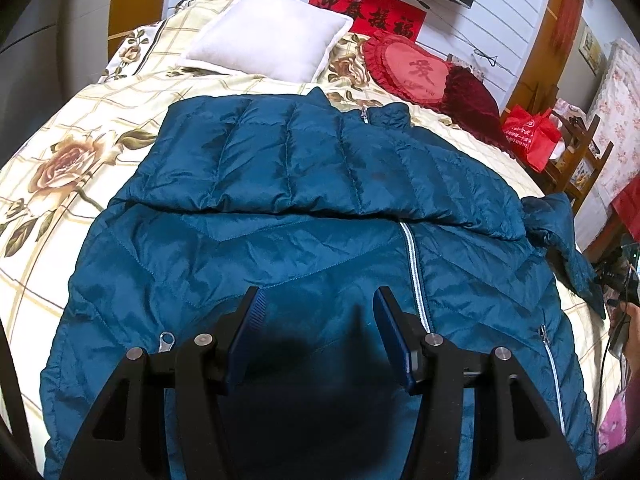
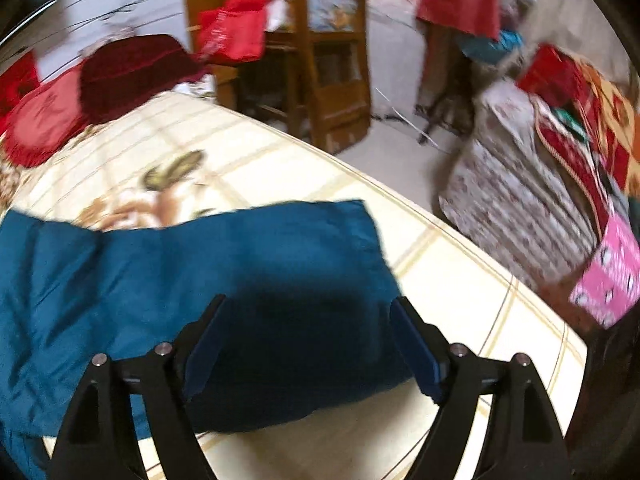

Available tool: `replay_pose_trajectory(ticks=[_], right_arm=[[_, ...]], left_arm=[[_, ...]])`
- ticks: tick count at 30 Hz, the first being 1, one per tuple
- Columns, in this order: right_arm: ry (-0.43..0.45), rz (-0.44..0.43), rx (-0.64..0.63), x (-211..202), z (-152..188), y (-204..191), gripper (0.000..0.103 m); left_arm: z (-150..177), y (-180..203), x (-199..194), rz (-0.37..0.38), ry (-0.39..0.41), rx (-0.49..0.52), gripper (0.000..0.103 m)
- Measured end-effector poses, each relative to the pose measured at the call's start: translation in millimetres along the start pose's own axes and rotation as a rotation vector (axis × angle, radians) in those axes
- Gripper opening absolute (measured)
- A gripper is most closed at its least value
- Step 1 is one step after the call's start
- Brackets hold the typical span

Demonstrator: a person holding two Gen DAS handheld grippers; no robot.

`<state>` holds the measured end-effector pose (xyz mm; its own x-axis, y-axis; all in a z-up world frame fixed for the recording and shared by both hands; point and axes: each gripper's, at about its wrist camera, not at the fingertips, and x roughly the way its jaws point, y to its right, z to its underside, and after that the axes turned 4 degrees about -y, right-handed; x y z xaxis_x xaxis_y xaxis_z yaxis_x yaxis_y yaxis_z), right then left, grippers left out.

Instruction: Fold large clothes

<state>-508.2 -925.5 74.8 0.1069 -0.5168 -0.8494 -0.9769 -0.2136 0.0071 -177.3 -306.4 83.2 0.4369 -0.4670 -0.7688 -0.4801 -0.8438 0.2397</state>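
A large teal quilted jacket (image 1: 280, 240) lies front up on the bed, zipper (image 1: 416, 276) closed. One sleeve is folded across the chest (image 1: 280, 160). My left gripper (image 1: 320, 296) is open and empty, just above the jacket's lower front. The other sleeve (image 2: 240, 264) lies out flat toward the bed's right edge in the blurred right wrist view. My right gripper (image 2: 310, 304) is open and empty, just above that sleeve. The right gripper also shows at the far right of the left wrist view (image 1: 618, 280).
The floral bedspread (image 1: 60, 160) carries a white pillow (image 1: 268, 32) and red heart cushions (image 1: 420, 72) at the head. Beside the bed stand a wooden shelf (image 2: 332, 60), a red bag (image 2: 236, 24) and piled fabrics (image 2: 540, 184).
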Motion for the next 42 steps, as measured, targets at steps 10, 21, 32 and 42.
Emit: replay_pose_trajectory(ticks=[10,21,32,42], right_arm=[[-0.009,-0.103,-0.001,15.7,7.4,4.2,0.029],[0.195,-0.258,-0.136,-103.4,-0.8,-62.6,0.011],[0.359,-0.581,-0.527,-279.1,51.6,-236.5,0.01],[0.238,-0.793,-0.806,-328.1,160.7,-394.9,0.01]], left_arm=[[1.6,-1.8,0.5,-0.005,0.002,0.002,0.064],[1.3,-12.3,-19.7,-0.106,0.05,0.03,0.064],[3.4,-36.6,-30.0,-0.147,0.047,-0.006,0.064],[5.4,-61.6,-34.4,-0.147,0.049,-0.048,0.064]])
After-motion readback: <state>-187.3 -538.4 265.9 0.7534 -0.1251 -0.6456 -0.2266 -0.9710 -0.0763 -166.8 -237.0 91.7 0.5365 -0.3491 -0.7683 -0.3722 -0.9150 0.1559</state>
